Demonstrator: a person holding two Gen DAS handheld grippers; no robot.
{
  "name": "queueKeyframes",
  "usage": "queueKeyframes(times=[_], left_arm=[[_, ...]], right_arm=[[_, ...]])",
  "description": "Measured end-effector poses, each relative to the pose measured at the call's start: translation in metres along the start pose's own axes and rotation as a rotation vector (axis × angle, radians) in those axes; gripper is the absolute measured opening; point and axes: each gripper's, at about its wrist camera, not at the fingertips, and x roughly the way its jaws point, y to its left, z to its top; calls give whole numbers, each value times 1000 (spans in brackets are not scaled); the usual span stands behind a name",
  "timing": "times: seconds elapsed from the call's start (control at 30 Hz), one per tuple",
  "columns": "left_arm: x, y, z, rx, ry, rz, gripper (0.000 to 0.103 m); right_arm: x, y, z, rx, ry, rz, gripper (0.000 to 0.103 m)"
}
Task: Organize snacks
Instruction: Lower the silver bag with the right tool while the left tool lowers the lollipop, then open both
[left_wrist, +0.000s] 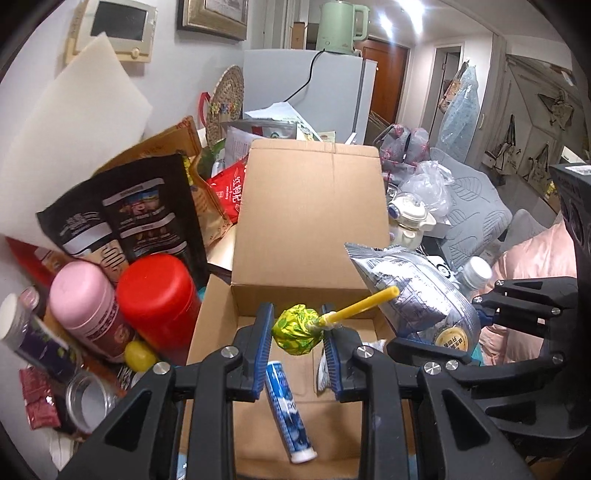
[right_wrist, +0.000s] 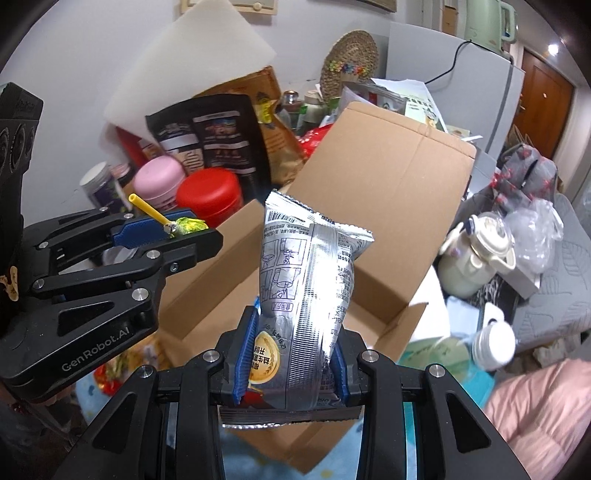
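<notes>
While one tube (left_wrist: 291, 410) is lying in the box (left_wrist: 310, 206), the left gripper (left_wrist: 297, 332) is squeezing a lollipop (left_wrist: 297, 329) and the right gripper (right_wrist: 291, 363) is squeezing a silver bag (right_wrist: 310, 280), both waiting to go in.

tube (left_wrist: 291, 410) in box (left_wrist: 310, 206) (jars (left_wrist: 157, 295) left)

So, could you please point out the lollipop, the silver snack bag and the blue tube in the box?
lollipop (left_wrist: 297, 329), left wrist view, on its wrapped head.
silver snack bag (right_wrist: 310, 280), right wrist view, mid-pack.
blue tube (left_wrist: 289, 410), left wrist view, mid-body.
</notes>
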Motion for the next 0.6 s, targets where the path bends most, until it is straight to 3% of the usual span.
queueKeyframes(times=[0.6], left_arm=[[102,23,-19,-44,186,2,26]], right_arm=[[95,-30,-5,75,127,-69,35]])
